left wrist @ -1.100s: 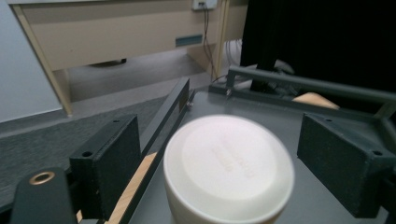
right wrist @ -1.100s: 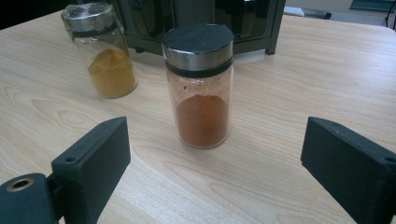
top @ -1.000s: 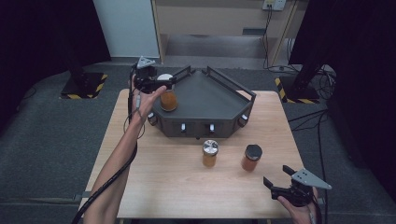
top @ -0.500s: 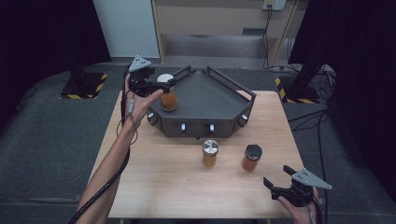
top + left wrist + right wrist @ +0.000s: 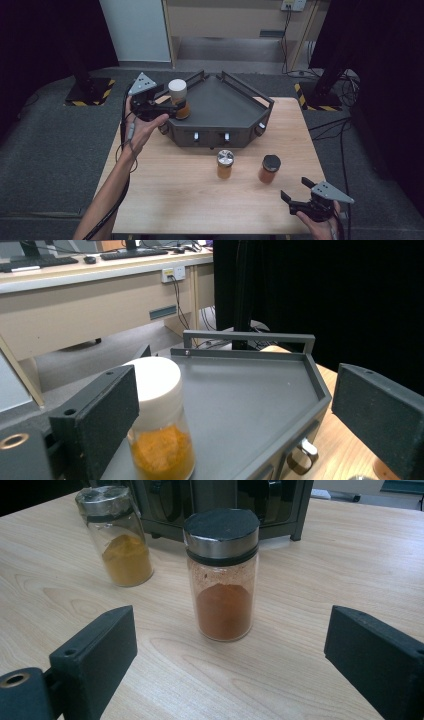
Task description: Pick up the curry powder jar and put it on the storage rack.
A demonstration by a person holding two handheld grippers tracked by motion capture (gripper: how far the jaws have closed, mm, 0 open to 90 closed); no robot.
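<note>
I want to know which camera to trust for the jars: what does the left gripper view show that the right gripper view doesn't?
Left gripper view: a white-capped jar of orange powder standing on the dark tray, beside the left pad, with the left tongs open and no longer gripping it.

Right gripper view: a black-lidded jar of reddish powder and a silver-lidded jar of yellow powder, both upright, ahead of the open right tongs.

Shared: the wooden table and part of the tray.

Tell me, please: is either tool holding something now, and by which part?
Nothing is held. The left tool has just opened; the white-lidded jar stands free on the grey tray. The right tool is open, short of the black-lidded jar.
</note>
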